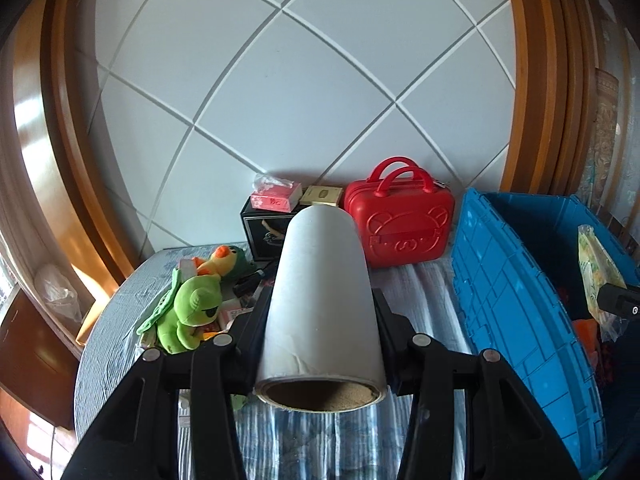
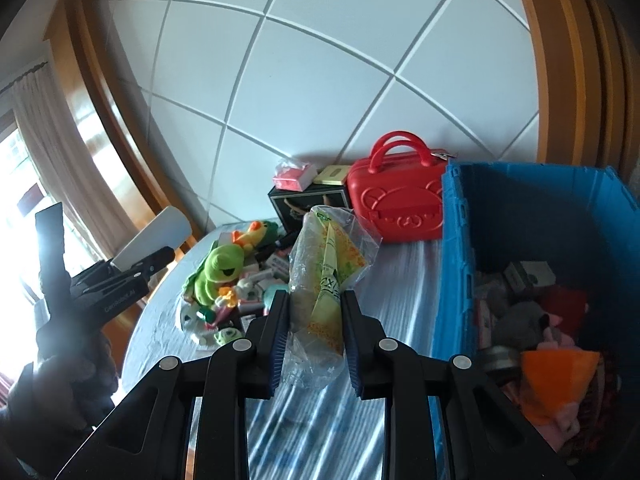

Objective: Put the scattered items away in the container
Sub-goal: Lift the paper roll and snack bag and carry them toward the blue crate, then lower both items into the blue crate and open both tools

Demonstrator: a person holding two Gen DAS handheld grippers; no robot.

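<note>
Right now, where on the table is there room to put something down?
Bare striped tablecloth lies between the toy heap and the blue plastic crate, in front of the red bear-face case. It is crowded around the green frog plush and inside the crate.

A red hard-shell case (image 1: 400,226) with two arched handles and an embossed bear face stands upright at the rear of the table, against the wall. Just beside it on its left sits a black rectangular box (image 1: 266,234) with a printed front. The table carries a pale blue-grey wrinkled cloth (image 1: 116,312), striped nearer the camera. The wall behind consists of large white square panels (image 1: 304,92) divided by pale diagonal joints. An orange-brown wooden frame (image 1: 532,92) borders the panelling on both sides. A beige curtain (image 2: 44,136) hangs at far left beside a bright window (image 2: 16,168).
</note>
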